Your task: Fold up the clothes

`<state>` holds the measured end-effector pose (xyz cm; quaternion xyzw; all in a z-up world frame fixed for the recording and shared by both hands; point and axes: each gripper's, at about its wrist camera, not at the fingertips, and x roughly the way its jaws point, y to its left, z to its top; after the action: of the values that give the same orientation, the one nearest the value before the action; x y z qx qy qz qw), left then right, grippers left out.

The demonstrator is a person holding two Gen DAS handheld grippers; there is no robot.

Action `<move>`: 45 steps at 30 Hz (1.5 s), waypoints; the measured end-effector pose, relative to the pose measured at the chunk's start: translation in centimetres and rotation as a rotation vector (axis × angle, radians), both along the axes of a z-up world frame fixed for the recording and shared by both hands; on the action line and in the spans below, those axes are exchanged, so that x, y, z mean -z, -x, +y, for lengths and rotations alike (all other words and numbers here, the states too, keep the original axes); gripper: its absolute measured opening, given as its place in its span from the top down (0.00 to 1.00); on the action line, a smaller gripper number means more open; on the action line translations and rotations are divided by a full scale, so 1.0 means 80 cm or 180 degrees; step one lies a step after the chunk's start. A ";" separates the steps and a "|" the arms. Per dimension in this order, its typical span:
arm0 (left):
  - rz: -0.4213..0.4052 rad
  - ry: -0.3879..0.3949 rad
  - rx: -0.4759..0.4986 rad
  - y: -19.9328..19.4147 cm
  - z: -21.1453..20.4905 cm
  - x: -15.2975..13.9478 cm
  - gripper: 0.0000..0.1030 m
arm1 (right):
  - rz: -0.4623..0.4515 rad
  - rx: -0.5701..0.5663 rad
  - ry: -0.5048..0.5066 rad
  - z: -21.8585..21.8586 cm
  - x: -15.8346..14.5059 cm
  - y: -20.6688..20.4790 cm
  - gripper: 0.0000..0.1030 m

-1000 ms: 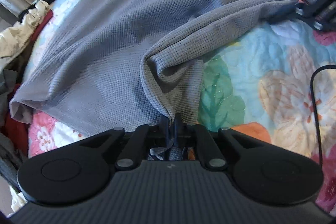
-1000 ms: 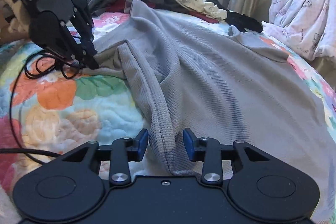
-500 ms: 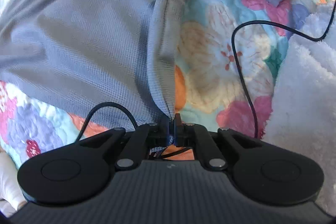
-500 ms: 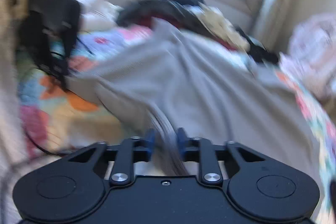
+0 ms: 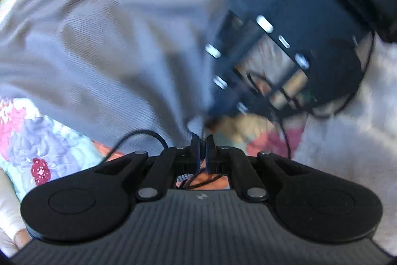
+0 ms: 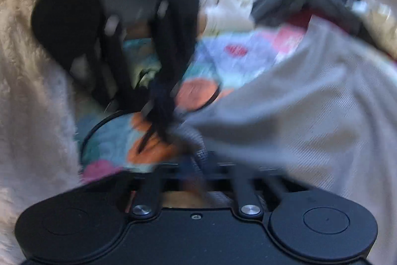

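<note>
A: Since a second ago the two grippers have come close together, and the grey shirt (image 5: pixel 104 36) was pulled along with them — its edge now bunches between them, over the floral quilt (image 6: pixel 111 140).

B: So the sleeve side is being gathered for a fold, I think. The grips?

A: The left gripper (image 5: pixel 202 140) is clenched on the shirt's edge. The right gripper (image 6: pixel 198 160) is too blurred — fabric runs into it, but I cannot tell if the jaws are closed.
</note>
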<state>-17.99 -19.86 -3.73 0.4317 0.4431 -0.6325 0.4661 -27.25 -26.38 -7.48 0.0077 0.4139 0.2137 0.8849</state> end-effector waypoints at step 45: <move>0.0249 0.0991 -0.2051 -0.265 -0.055 0.043 0.49 | -0.0739 0.2758 -0.0648 -0.198 -0.040 -0.014 0.92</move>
<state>3.21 -24.25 -7.13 0.1691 0.4723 -0.5290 0.6844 -26.10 -42.26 -4.30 0.2430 0.2475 -0.1369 0.9279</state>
